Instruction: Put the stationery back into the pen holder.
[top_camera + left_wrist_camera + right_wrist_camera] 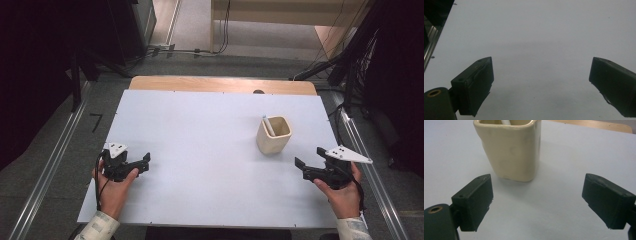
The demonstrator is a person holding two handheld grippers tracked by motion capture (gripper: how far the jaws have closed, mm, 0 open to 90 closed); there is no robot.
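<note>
Facing a cream square ceramic cup (510,150) near the tabletop's (200,135) right edge, right gripper (536,202) fingers wide, empty.
Left gripper (541,85), equally spread, holds nothing; high view shows a white stick (268,126) inside.

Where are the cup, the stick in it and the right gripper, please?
cup (272,141): high view, front wall.
stick (268,125): high view, shaft above the rim.
right gripper (536,203): right gripper view, midway between its open jaws.

We're in a lab-style recording room: white table (200,150), metal floor rails (50,170), loose cables (180,50), grey carpet, dark stands.
</note>
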